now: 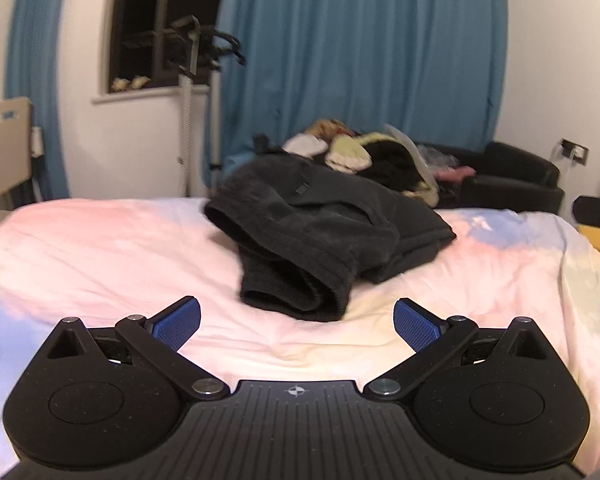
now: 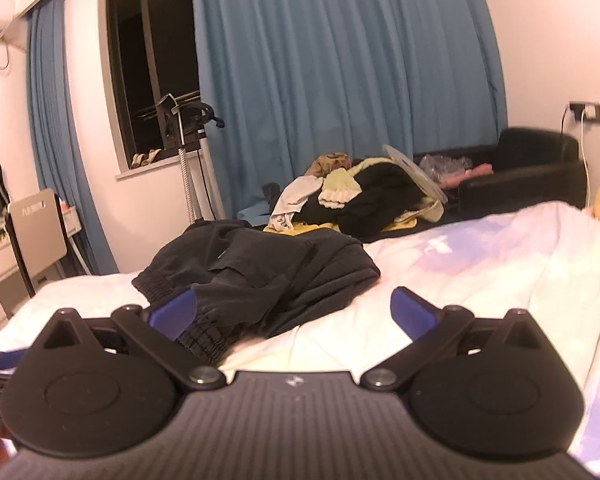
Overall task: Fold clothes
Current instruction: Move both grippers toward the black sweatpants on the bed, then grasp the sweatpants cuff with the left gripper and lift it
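Trousers (image 1: 324,236) in black cloth lie bunched and partly doubled over on the bed (image 1: 100,264), near the middle of its pale pink, white and lilac cover. An elastic cuff of the trousers (image 2: 208,340) faces the cameras. The left claw (image 1: 296,322) hangs just short of that cuff, its 2 blue pads spread wide with nothing between them and only bedcover below. The right claw (image 2: 292,312) is also spread wide and empty; in its own view the left pad (image 2: 172,314) overlaps the gathered cuff, but whether it touches the cloth cannot be told. Behind the trousers, at the far edge of the bed, sits a heap of mixed clothes (image 2: 356,200) in black, cream and yellow. A black armchair (image 2: 528,168) stands beyond it on the right, against long blue curtains (image 1: 360,48). A dark window (image 2: 152,56) shows between the curtains, with a garment steamer on a pole (image 1: 188,80) in front of it
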The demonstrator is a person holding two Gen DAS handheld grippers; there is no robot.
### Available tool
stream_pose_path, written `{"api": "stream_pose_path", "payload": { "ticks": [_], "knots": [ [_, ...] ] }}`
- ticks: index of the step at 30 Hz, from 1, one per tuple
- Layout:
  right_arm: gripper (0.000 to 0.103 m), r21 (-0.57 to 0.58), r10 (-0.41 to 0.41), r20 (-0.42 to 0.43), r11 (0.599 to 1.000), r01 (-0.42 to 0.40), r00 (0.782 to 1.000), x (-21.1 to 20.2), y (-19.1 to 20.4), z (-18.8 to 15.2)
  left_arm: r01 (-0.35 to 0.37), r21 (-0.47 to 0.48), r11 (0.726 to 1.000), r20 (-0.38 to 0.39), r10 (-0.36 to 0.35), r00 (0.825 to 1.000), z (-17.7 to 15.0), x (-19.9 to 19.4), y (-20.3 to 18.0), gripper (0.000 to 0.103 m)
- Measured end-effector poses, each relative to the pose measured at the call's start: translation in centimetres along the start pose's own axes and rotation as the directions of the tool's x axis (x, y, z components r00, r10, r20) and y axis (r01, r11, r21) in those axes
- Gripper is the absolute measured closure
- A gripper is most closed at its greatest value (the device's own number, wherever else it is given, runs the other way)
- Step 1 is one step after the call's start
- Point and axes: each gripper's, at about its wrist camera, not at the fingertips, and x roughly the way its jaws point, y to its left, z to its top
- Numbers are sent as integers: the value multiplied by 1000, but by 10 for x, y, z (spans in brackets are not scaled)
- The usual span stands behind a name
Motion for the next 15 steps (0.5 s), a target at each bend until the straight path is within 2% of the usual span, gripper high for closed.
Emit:
{"api": "stream_pose_path", "payload": {
  "ticks": [6,11,12,13,15],
  "knots": [
    [0,59,23,-16,998,-22,1000,27,-24,-7,46,42,998,-58,-43,997,2,87,-21,1],
    [0,108,35,-40,994,-30,999,56,-42,-17,55,-28,998,-94,-58,994,0,160,-30,7],
    [0,121,34,-45,992,-28,998,61,-47,-20,50,-27,998,-101,-52,994,-1,172,-33,14],
    [0,137,32,-52,990,-24,998,67,-51,-23,38,-19,999,-110,-40,993,-1,181,-36,29],
    [0,163,29,-64,987,-18,998,79,-59,-29,-12,-3,1000,-131,12,991,-1,195,-41,46]
  ]
}}
